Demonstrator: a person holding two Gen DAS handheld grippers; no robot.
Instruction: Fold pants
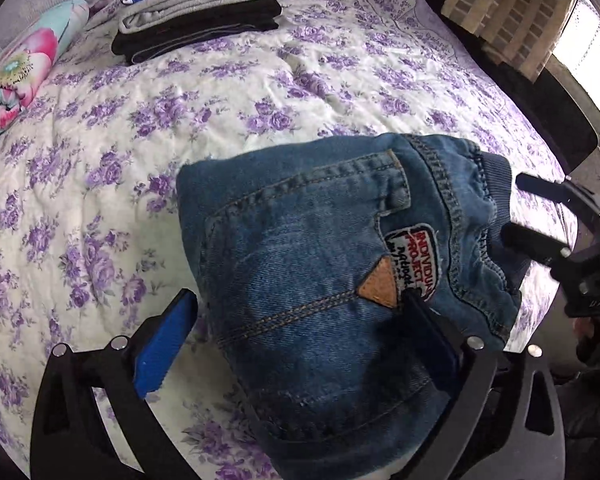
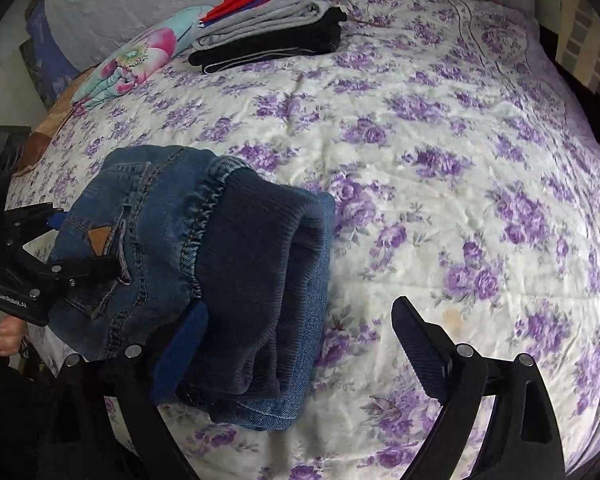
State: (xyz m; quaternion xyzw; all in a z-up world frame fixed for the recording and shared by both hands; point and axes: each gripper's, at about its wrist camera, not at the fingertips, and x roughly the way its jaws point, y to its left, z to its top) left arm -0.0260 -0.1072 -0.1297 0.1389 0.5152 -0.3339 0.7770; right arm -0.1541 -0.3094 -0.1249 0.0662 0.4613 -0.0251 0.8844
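Across the whole scene spreads the bed (image 1: 260, 92), its quilt white with purple flowers, serving as the folding surface. Toward the far side sits a stack of folded clothes (image 1: 204, 16), black garments at the bottom, grey above, red and blue on top, with a rolled floral bundle (image 1: 16, 76) just beside it; that stack looks like the place where finished pieces are gathered. Nearer the cameras lie the pants (image 1: 324, 280), a pair of blue jeans with a dark ribbed waistband, already doubled into a thick, compact packet that rests on the quilt near the bed's edge. Its back pocket, with a stitched patch and a tan triangle, faces up.

Flanking the packet are the two tools. One jaw of the left gripper (image 1: 292, 344) lies over the denim while the other stands off it above the quilt, so the jaws are spread wide and clamp nothing. At the waistband end is the right gripper (image 2: 300, 352), one jaw against the folded edge and the other well clear over bare quilt, likewise wide and empty. Judging by this, the fold is finished and the packet let go; carrying it to the stack would seem the remaining step.
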